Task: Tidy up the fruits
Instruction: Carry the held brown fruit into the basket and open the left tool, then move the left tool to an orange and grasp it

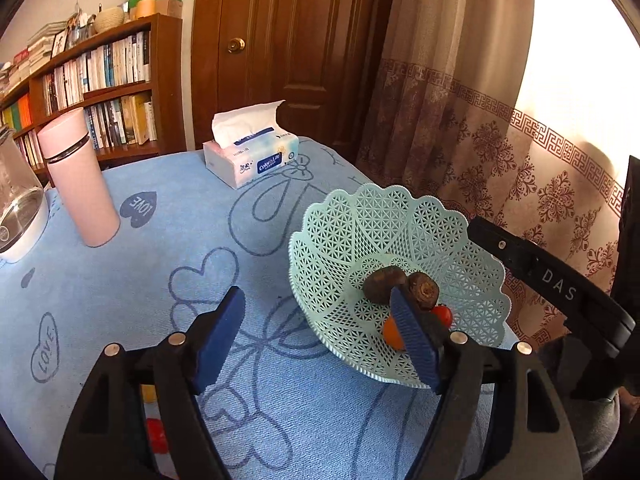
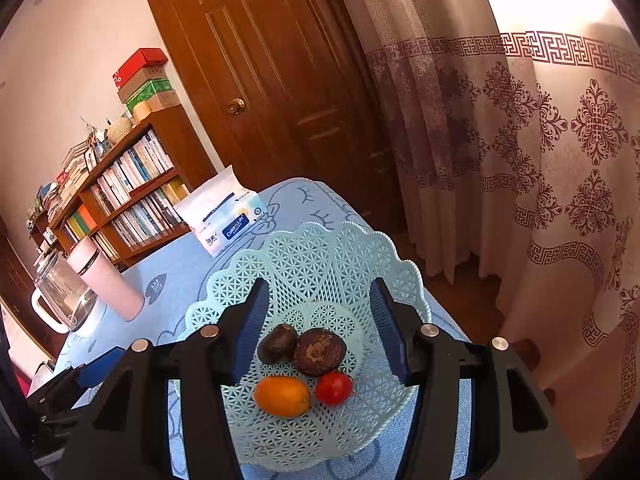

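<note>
The basket (image 2: pixel 320 256) is the biggest piece here, a pale mint plastic dish with a scalloped, lacy rim, sitting on the blue cloth (image 1: pixel 160 280) near the table's far corner by the curtain; it looks light and springy, likely to skate or tip if nudged, so I would take it by the rim. Four fruits lie in its hollow. The larger brown fruit (image 2: pixel 320 352), round, dull and scarred on top, touches the smaller brown fruit (image 2: pixel 277 343) to its left; both look firm and rough enough to grip across the middle. In front of them the orange fruit (image 2: pixel 282 396), an oval with a smooth, waxy skin, seems apt to slip, so a hold across its short width would suit it. The tomato (image 2: pixel 334 388) beside it is smallest, glossy and soft, and I would pinch it gently. The right gripper (image 2: pixel 320 320) hangs over the basket, spread wide and empty, its fingers to either side of the brown pair. The left gripper (image 1: pixel 318 332) is also spread and empty, above the cloth at the basket's near edge.
</note>
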Available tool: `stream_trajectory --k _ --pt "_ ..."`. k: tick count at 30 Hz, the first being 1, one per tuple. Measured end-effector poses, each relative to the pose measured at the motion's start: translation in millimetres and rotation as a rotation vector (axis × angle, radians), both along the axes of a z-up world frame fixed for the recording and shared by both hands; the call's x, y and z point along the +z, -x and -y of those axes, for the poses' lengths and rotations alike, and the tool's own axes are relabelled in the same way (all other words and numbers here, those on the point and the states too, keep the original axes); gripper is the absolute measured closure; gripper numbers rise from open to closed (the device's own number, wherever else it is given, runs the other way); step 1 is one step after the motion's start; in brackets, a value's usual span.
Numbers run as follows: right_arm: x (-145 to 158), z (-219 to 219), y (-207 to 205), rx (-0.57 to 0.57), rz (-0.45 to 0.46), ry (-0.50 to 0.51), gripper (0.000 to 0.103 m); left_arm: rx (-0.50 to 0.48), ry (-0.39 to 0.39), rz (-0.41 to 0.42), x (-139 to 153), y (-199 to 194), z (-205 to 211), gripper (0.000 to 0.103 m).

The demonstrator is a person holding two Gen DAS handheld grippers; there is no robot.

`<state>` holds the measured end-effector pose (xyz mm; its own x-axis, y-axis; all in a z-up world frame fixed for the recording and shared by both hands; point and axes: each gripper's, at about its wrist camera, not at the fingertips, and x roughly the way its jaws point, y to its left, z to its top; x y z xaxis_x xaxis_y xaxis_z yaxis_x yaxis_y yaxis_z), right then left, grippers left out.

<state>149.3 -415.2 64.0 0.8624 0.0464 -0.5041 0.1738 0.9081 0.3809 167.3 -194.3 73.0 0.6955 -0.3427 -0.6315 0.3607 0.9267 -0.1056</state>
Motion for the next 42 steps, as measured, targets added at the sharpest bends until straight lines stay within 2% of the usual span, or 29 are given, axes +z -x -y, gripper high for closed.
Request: stream_trajectory --k 2,3,4,11,24,32,42 --pt "2.0 0.5 2.7 -0.005 0.021 0.000 0.041 0.018 0.006 0.010 3.6 0.1 -6.4 0.025" --pt "3.1 0.3 4.1 -0.007 0.030 0.003 0.041 0.026 0.011 0.019 5.7 1.1 -10.2 0.016" --pt "4.5 0.2 5.5 -0.008 0.039 0.006 0.041 0.036 0.017 0.034 8.1 2.6 -14.1 0.014" --pt "7.9 -3.3 9.3 -0.001 0.068 0.018 0.035 0.103 0.016 0.098 23.8 10.3 -42.1 0.010" --pt "13.1 -20.8 14.7 0.051 0.112 0.066 0.028 0.246 0.001 0.130 36.5 31.1 -110.9 0.010" --pt "12.8 -36.8 15.4 0.106 0.116 0.099 0.028 0.339 0.002 0.084 25.5 48.9 -153.9 0.010" --pt "12.5 -60.8 19.5 0.165 0.117 0.157 0.028 0.329 -0.009 -0.014 -7.2 62.7 -165.9 0.010"
